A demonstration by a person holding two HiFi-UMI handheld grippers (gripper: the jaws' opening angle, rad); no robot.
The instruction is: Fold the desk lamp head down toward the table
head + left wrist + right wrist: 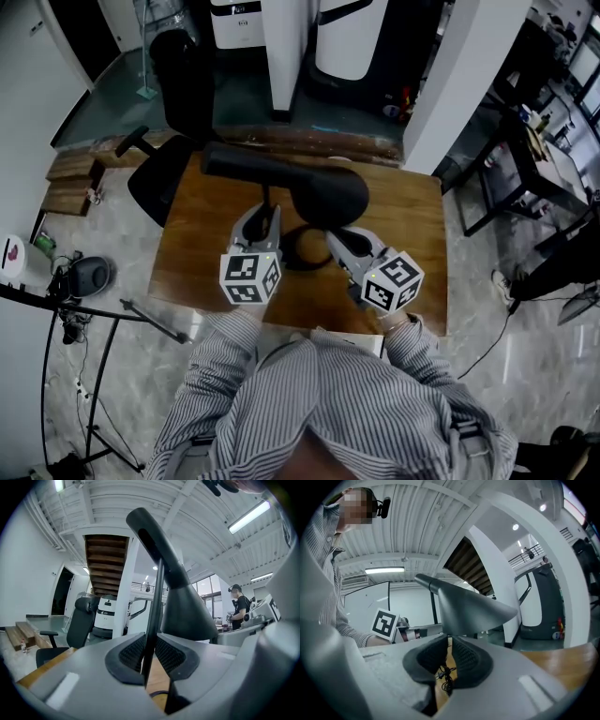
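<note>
A black desk lamp stands on the wooden table (412,225). Its long head (300,183) lies nearly level above the ring-shaped base (298,255). My left gripper (265,214) is shut on the thin black stem (157,602), which runs up between the pads (133,651) to the head (183,606). My right gripper (336,234) reaches under the wide end of the head from the right. In the right gripper view its jaws (449,639) stand almost together, with the rim of the cone-shaped head (464,606) caught at their tips. A thin black cord (446,674) shows through the slit.
A black office chair (173,122) stands beyond the table's far left corner. White pillars (286,47) rise behind it. A tripod (94,375) and wooden steps (70,183) are on the floor at left. A person (240,606) stands far off at right.
</note>
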